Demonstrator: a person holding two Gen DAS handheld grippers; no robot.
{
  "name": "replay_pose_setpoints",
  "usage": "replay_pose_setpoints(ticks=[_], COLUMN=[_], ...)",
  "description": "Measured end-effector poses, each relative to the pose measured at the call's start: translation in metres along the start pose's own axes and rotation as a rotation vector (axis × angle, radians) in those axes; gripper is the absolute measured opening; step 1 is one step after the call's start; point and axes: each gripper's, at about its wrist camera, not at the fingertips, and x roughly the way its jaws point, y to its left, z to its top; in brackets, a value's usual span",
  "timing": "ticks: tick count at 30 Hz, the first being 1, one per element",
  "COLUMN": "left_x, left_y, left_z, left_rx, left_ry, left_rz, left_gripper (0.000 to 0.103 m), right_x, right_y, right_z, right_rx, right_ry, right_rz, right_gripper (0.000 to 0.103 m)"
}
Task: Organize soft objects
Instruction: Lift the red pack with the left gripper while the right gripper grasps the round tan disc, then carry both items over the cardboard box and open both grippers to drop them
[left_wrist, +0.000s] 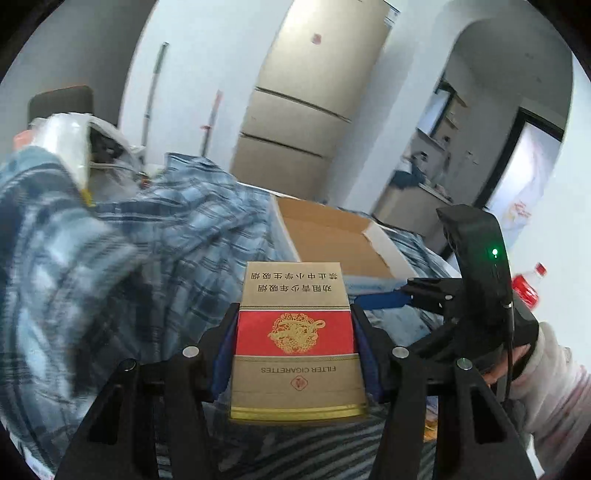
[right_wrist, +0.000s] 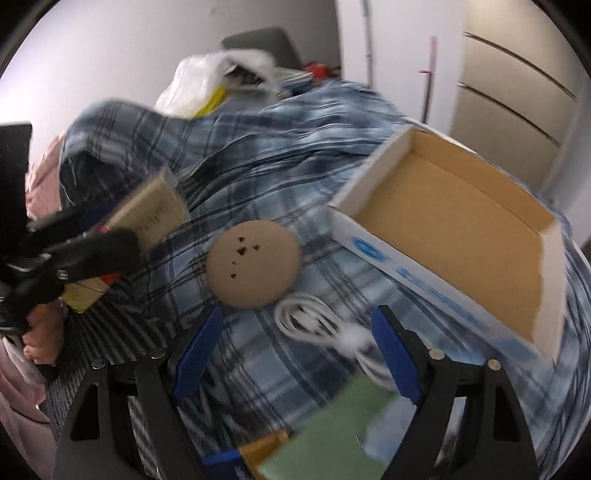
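One cigarette pack clamped in left gripper, frame centre; light, crushable carton, grip by narrow sides; right gripper spread wide, holding nothing, above white cable.

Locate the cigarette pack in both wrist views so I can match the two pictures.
Left wrist view: the cigarette pack sits bottom centre, clamped between the left gripper fingers, lifted above the plaid blanket.
Right wrist view: the same pack is at the left edge, blurred, held by the left gripper.
Shared landmark: the open cardboard box lying on the blanket.
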Motion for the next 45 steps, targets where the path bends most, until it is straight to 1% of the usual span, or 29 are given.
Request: replay_pose_setpoints(ticks=[3, 5, 8, 11, 13, 16, 19, 22, 25, 28, 32, 36, 39, 45], left_x=[-0.002, -0.006, -0.007, -0.001, 0.003, 0.004, 0.006, 0.007, 0.005, 0.003, 0.004, 0.001, 0.001, -0.001], left_y=[0.002, 0.0, -0.003, -0.001, 0.002, 0.005, 0.003, 0.001, 0.002, 0.002, 0.0, -0.006, -0.01, -0.032], left_z=[-0.001, -0.002, -0.002, -0.003, -0.003, -0.003, -0.003, -0.003, -0.002, -0.001, -0.001, 0.0, 0.005, 0.015], left_rx=[-0.001, 0.012, 0.024, 0.014, -0.003, -0.01, 0.0, 0.002, -0.006, -0.001, 0.016, 0.04, 0.05, 0.109], left_ry=[-0.019, -0.048, -0.057, -0.021, 0.001, 0.009, 0.01, 0.007, -0.009, -0.018, -0.012, -0.023, -0.008, -0.009], left_rz=[0.034, 0.058, 0.067, 0.089, 0.085, 0.081, 0.088, 0.093, 0.086, 0.077, 0.082, 0.103, 0.119, 0.148], left_gripper=[0.058, 0.059, 0.059, 0.059, 0.059, 0.059, 0.059, 0.059, 0.059, 0.059, 0.059, 0.059, 0.059, 0.059], right_x=[0.015, 0.025, 0.043, 0.054, 0.06, 0.069, 0.077, 0.078, 0.072, 0.056, 0.031, 0.005, -0.017, -0.053], right_y=[0.017, 0.026, 0.031, 0.034, 0.038, 0.04, 0.039, 0.043, 0.046, 0.047, 0.032, 0.011, -0.004, -0.032], right_z=[0.013, 0.021, 0.028, 0.031, 0.034, 0.033, 0.035, 0.038, 0.038, 0.033, 0.021, 0.005, -0.009, -0.029], right_rx=[-0.058, -0.087, -0.057, -0.054, -0.059, -0.079, -0.062, -0.078, -0.077, -0.081, -0.023, 0.043, 0.09, 0.184], right_ry=[0.031, 0.059, 0.123, 0.135, 0.143, 0.175, 0.2, 0.184, 0.167, 0.144, 0.129, 0.074, 0.022, -0.091], right_rz=[0.012, 0.023, 0.062, 0.033, 0.008, -0.044, -0.053, -0.079, -0.112, -0.15, -0.183, -0.237, -0.279, -0.303], right_gripper=[0.082, 0.082, 0.082, 0.082, 0.082, 0.082, 0.082, 0.08, 0.075, 0.074, 0.074, 0.074, 0.074, 0.074])
